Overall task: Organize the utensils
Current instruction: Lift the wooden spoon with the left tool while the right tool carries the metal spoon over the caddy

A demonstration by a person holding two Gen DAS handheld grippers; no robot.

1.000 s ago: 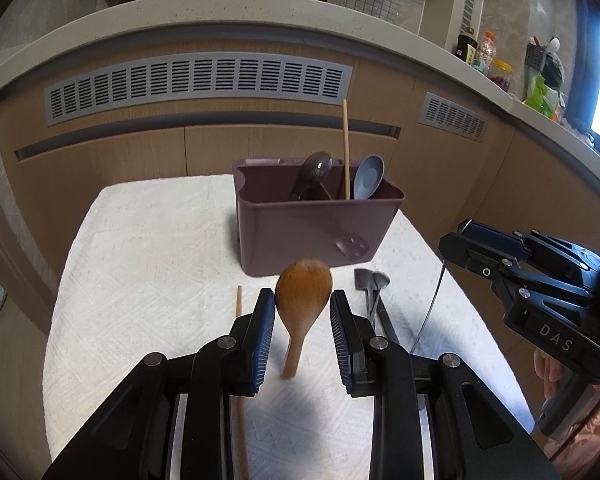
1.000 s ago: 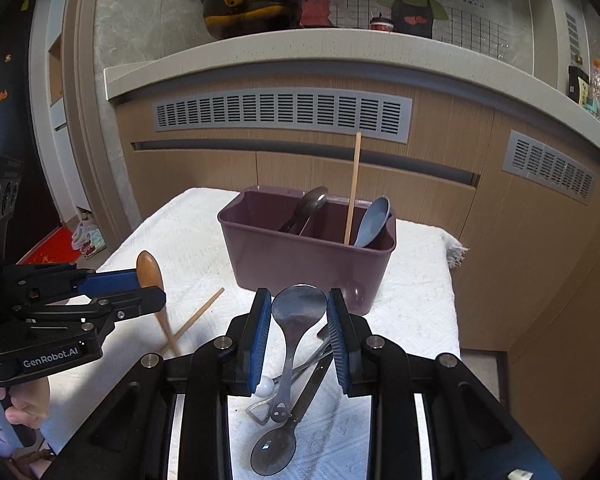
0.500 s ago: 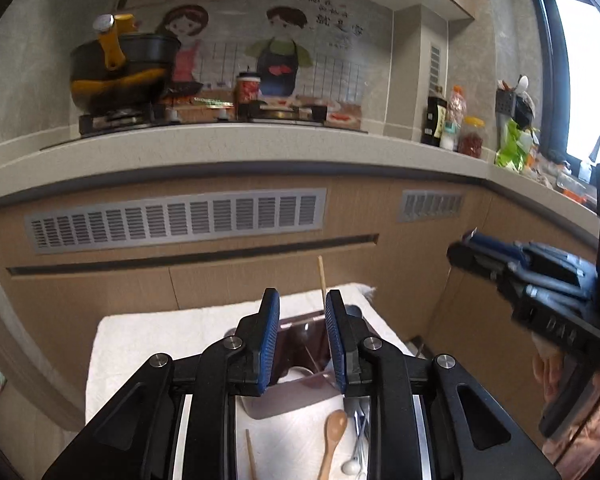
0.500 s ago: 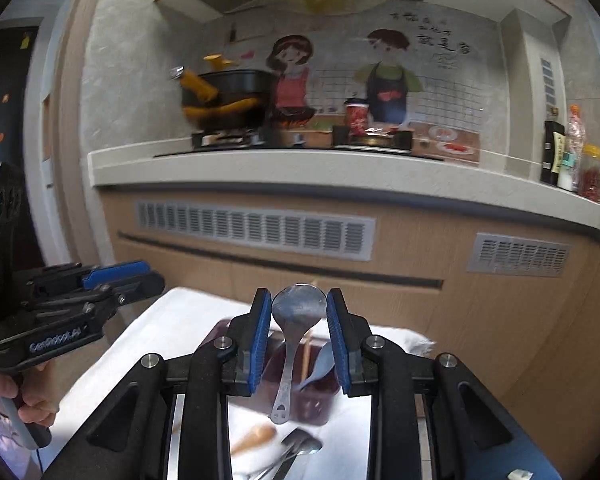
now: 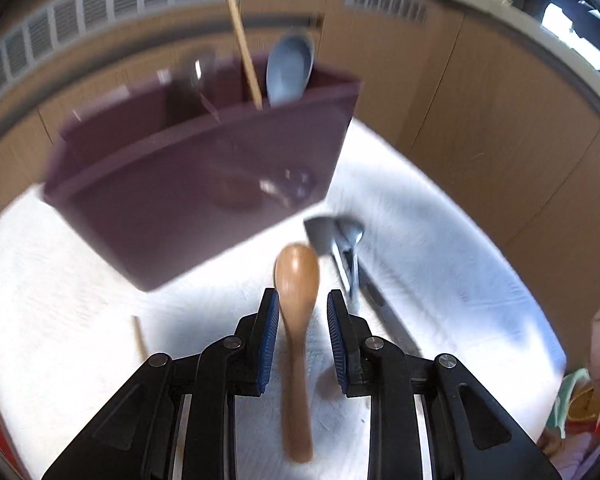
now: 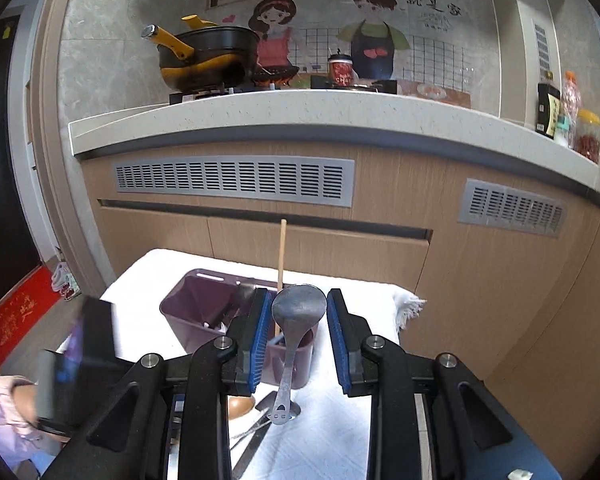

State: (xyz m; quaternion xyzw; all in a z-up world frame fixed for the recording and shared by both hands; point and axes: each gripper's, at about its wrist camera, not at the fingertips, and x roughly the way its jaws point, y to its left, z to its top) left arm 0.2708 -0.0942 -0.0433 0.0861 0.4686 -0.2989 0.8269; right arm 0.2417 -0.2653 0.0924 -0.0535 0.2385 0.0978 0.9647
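While angled down, left gripper (image 5: 299, 312) fingers flank wooden spoon (image 5: 297, 280), grip unclear, right gripper (image 6: 296, 312) raised, clamping ladle (image 6: 298, 308).

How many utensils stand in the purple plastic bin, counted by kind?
In the purple plastic bin:
Wooden chopstick: 1
Grey-blue spoon: 1
Dark spoon, blurred: 1
Total: 3

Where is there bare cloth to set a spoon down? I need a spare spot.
Free: the cloth left of the bin, and the far right edge. Crowded: in front of the bin, around the wooden spoon, metal utensils and chopstick.
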